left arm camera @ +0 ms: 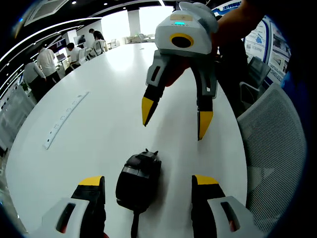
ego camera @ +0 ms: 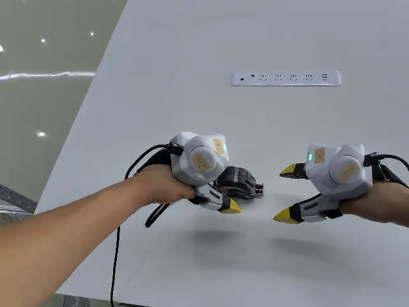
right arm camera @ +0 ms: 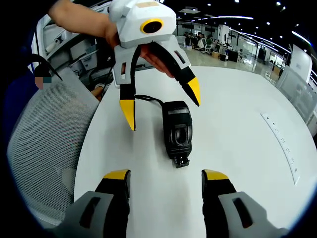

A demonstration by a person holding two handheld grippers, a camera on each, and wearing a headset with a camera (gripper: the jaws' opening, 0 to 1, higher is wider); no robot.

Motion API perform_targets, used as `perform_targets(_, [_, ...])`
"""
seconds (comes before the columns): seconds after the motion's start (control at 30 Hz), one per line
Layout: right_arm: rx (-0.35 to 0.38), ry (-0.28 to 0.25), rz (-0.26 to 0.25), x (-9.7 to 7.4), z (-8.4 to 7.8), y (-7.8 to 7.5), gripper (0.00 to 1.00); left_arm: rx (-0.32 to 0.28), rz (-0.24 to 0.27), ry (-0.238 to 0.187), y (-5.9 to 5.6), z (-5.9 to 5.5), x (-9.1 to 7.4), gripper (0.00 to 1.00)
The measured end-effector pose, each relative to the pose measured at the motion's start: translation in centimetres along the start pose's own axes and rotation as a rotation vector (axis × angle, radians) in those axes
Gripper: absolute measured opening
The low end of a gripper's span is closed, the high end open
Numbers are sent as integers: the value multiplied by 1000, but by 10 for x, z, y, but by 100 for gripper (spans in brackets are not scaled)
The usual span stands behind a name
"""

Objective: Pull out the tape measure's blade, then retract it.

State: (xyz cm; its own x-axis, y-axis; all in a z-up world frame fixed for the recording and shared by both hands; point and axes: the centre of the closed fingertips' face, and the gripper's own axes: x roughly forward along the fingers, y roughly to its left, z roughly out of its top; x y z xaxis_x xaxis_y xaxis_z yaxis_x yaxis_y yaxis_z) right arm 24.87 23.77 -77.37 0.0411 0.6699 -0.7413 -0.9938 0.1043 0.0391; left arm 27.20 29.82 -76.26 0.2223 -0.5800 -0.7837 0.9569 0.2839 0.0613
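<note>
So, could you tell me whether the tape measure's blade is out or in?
In: the hook sits right against the mouth of the tape measure.

Head view looks steeply down at the desk (ego camera: pixel 192 51) from its near edge; gripper views, seemingly low, face each other across the tape measure (right arm camera: pixel 177 131).

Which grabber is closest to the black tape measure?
The left gripper: the tape measure sits between its open fingers. The right gripper hangs apart, facing it.
</note>
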Motion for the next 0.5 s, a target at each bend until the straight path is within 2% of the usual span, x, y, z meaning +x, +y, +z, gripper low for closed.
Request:
perform_targets(0.2, [-23,16,9,11,-4,-3,51,25,-6,16,1,-2,5,65])
perform_targets(0.5, [-34,25,0,26,-6,-13,45,37,-24,16,1,-1,13,61])
